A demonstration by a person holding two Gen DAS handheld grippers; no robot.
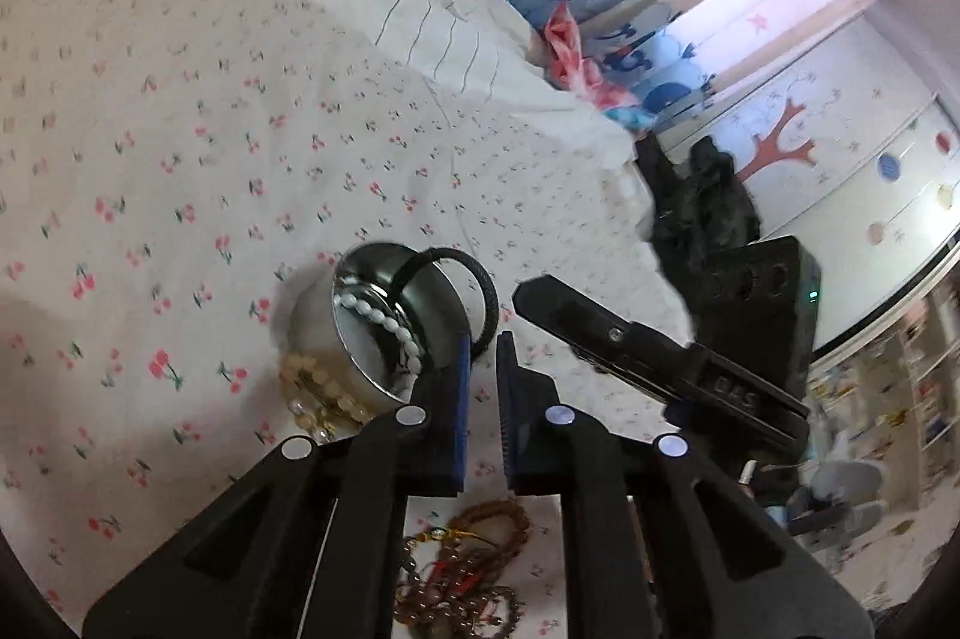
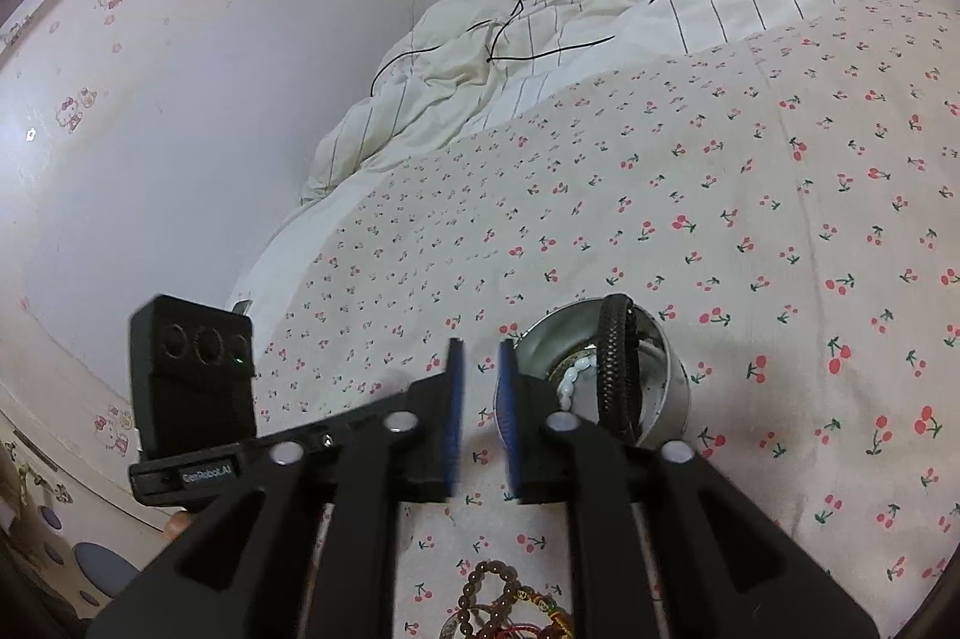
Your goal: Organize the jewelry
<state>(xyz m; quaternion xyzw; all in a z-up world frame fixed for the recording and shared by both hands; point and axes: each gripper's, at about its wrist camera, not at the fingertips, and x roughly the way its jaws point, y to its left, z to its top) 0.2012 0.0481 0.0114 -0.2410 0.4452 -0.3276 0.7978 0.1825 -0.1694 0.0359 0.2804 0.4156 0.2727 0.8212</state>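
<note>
A small steel bowl (image 1: 360,339) sits on the cherry-print bedsheet (image 1: 180,159). It holds a white bead bracelet (image 1: 384,321), and a black braided bracelet (image 1: 489,303) leans over its rim. Cream bead bracelets (image 1: 318,393) lie beside the bowl. Brown bead bracelets (image 1: 474,567) lie under my left gripper (image 1: 483,339), which is slightly open and empty just right of the bowl. In the right wrist view the bowl (image 2: 666,387) with the black bracelet (image 2: 612,369) and white beads (image 2: 570,378) is right of my right gripper (image 2: 480,345), slightly open and empty. Brown beads (image 2: 498,591) lie below it.
The right gripper's body (image 1: 660,357) reaches in at the right of the left wrist view; the left gripper's body (image 2: 198,399) shows at the left of the right wrist view. A rumpled striped duvet (image 2: 540,57) with a black cable (image 2: 516,9) lies at the far end. The wall (image 2: 150,129) is on the left.
</note>
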